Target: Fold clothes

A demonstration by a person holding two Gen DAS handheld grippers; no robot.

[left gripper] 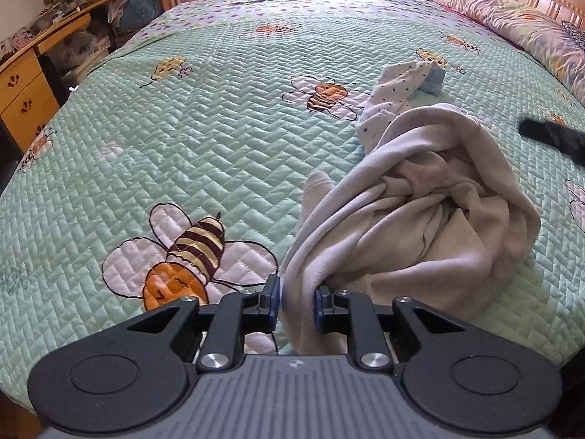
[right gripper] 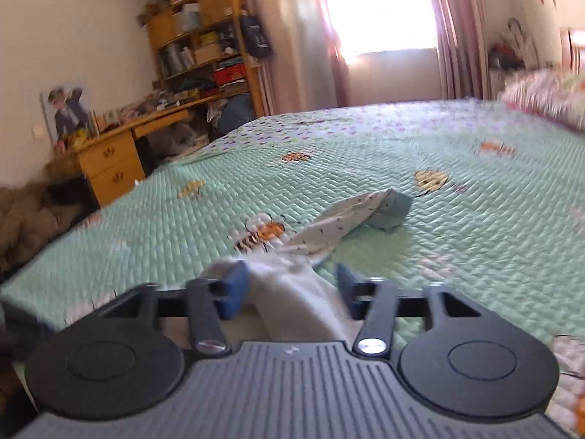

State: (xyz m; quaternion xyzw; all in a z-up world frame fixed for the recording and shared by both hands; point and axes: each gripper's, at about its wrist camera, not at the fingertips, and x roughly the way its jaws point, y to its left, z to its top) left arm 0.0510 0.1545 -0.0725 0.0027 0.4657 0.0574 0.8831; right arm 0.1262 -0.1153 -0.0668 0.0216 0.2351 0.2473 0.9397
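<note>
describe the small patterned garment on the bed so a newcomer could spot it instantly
Start at the green bee-print quilt covering the bed. Beyond the crumpled beige garment lies a white speckled garment with a pale blue cuff. Its dark flecks and blue end distinguish it from the plain beige cloth.

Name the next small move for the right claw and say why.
Probably close the right claw: its pads stand apart with grey cloth between them, not pinched. The left claw has a fold of the same crumpled garment between its pads, so a second grip should let it be spread.

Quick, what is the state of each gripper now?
Left gripper: closed on the grey garment.
Right gripper: open, grey garment between its fingers, not pressed.
</note>
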